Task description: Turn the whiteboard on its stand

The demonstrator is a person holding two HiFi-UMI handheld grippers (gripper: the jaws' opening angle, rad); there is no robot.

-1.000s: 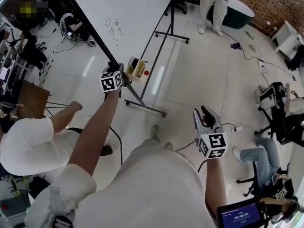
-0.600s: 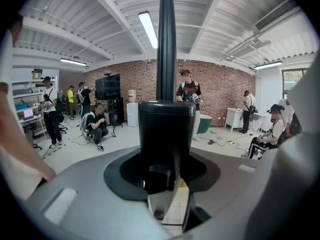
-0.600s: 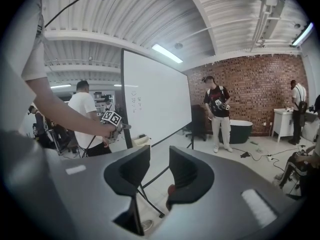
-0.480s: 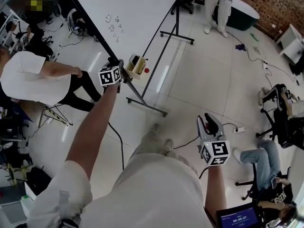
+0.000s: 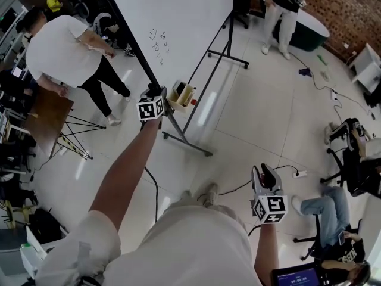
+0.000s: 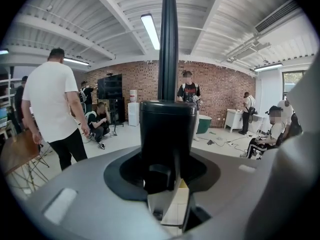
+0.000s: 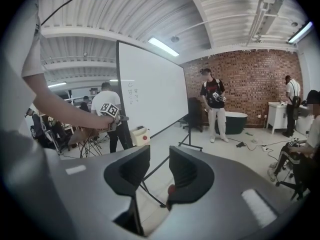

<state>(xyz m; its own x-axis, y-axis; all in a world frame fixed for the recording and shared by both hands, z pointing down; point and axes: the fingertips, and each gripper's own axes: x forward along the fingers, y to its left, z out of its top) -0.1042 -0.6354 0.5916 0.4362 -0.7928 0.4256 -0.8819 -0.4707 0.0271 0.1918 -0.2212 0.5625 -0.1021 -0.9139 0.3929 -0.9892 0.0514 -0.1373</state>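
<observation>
Evidently whiteboard frame [image 6: 167,59] was clamped in left gripper [image 5: 159,94] jaws, right gripper [image 5: 265,173] jaws parted, empty; slip risked if stand [image 5: 186,140] snagged

Under me I see a pale, glossy tile floor [image 5: 256,112] streaked with reflected light. A brick wall [image 5: 351,5] runs across the upper right, with a dark green tub [image 5: 309,25] and a white cabinet [image 5: 364,49] in front of it. Black chairs [image 5: 348,159] crowd the right edge, and a brown desk [image 5: 44,115] sits at the left. A power strip [image 5: 299,173] lies on the floor at right. Overhead, a white ribbed ceiling [image 6: 215,14] carries strip lights [image 6: 150,30].
</observation>
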